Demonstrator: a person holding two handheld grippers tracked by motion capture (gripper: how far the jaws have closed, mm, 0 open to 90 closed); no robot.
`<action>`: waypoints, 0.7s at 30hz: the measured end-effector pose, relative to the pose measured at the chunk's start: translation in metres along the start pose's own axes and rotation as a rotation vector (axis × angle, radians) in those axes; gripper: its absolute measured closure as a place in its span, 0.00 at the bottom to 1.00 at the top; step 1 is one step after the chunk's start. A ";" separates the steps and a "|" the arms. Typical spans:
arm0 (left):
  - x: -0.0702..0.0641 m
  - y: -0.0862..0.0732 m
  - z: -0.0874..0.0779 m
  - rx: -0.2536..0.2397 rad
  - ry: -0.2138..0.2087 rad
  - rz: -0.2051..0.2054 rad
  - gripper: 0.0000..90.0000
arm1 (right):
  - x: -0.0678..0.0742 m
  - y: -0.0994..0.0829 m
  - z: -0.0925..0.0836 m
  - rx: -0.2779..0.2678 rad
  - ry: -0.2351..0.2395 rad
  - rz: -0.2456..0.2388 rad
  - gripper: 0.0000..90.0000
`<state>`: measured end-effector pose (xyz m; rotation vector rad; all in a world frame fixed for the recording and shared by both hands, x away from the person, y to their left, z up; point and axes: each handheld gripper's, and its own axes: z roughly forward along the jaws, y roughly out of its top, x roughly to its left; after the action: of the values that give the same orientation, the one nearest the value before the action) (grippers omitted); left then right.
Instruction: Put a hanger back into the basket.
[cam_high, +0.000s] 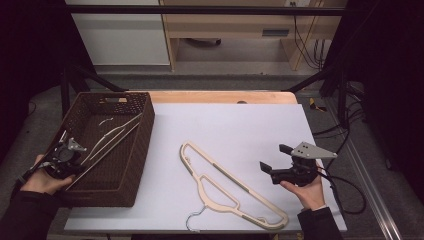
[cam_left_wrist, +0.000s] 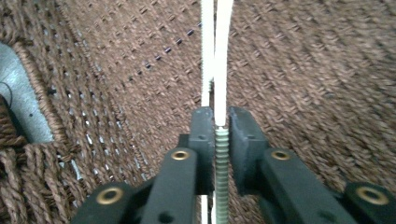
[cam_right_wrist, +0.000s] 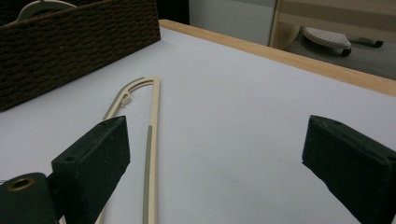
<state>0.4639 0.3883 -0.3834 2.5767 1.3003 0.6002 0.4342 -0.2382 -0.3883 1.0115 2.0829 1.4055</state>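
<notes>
A cream hanger (cam_high: 112, 137) lies slanted inside the brown woven basket (cam_high: 145, 135) at the table's left. My left gripper (cam_high: 77, 161) reaches into the basket's near end, shut on that hanger. In the left gripper view my left gripper (cam_left_wrist: 222, 126) has its pads against the ribbed green part of the hanger's bar (cam_left_wrist: 223, 56), above the basket's woven floor (cam_left_wrist: 303, 70). A second cream hanger (cam_high: 225, 185) lies flat on the white table top. To its right, my right gripper (cam_high: 275, 157) is held open with nothing in it. The right gripper view shows my right gripper (cam_right_wrist: 215, 140) wide apart over the hanger's end (cam_right_wrist: 152, 116).
The basket's wall (cam_right_wrist: 70, 46) stands at the far left of the right gripper view. The table's wooden back edge (cam_high: 220, 96) runs behind the white top (cam_high: 235, 125). Cables (cam_high: 345, 195) trail off the right side.
</notes>
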 end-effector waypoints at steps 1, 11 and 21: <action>-0.001 0.001 -0.001 -0.004 -0.009 0.008 0.87 | 0.001 0.001 -0.001 0.001 0.002 -0.005 0.09; -0.015 0.004 -0.026 -0.101 -0.008 0.060 0.67 | 0.009 0.011 -0.009 -0.007 0.011 -0.031 0.08; -0.044 0.022 -0.072 -0.435 -0.054 0.062 0.41 | 0.016 0.023 -0.012 -0.027 0.007 -0.040 0.07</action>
<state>0.4247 0.3395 -0.3232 2.2620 0.9486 0.7266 0.4234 -0.2284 -0.3620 0.9505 2.0720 1.4162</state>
